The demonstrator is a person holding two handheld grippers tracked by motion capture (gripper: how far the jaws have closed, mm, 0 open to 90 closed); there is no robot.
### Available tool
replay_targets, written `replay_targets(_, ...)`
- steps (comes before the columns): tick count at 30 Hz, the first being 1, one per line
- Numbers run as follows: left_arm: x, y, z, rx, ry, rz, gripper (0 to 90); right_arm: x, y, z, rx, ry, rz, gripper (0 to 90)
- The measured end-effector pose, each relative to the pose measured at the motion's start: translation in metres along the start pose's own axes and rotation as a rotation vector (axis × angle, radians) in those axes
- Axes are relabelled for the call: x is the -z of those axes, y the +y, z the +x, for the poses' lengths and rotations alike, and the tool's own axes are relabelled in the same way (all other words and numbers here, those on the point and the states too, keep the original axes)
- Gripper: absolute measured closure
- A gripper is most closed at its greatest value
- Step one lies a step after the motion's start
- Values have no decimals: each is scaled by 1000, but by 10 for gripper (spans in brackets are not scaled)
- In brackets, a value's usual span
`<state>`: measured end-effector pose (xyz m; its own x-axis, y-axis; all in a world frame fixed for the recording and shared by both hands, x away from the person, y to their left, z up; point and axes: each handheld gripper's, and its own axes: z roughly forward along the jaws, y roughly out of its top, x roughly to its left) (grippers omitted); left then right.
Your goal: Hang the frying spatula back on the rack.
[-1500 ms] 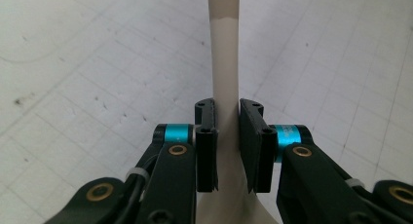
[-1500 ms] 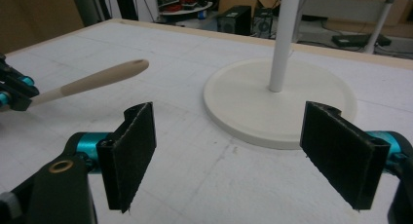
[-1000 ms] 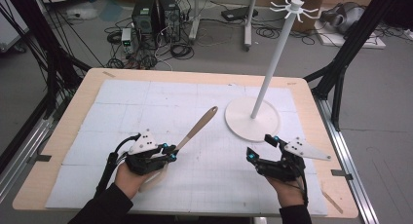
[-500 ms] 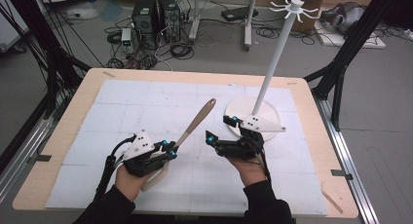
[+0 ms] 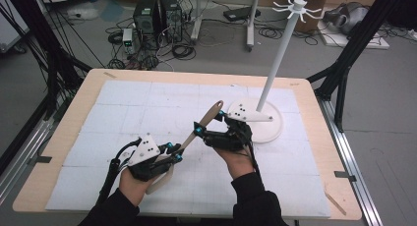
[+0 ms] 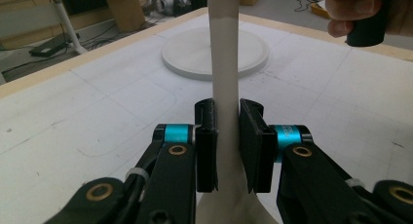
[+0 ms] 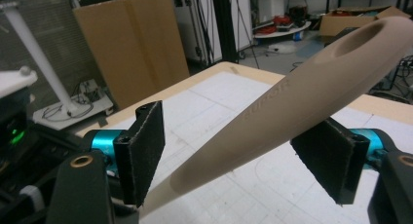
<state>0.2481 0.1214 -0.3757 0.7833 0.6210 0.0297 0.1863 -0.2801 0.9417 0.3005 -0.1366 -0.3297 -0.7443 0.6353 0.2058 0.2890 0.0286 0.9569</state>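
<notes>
clamping the beige spatula [image 6: 225, 63] by its handle, the left gripper [image 6: 227, 141] holds it up slanting, while the right gripper [image 7: 243, 151], jaws wide apart astride the upper handle, looks set to close for a handover.

This place looks like a lab or a workshop. Black computer boxes [image 5: 157, 14] sit on the grey floor with lots of tangled cables [image 5: 182, 50] around them. Cardboard boxes [image 7: 131, 48] lean nearby. Black metal poles [image 5: 349, 64] stand around the wooden table [image 5: 305, 152].
</notes>
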Motion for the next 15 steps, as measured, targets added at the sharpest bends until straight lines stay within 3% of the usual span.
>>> replay_targets(10,1,2,-4,-33,20,-10,772,5,4,-4,-42,-14,-42,531)
replay_targets(15,2,3,-5,-29,22,-21,771,7,7,-2,-54,-4,-49,569)
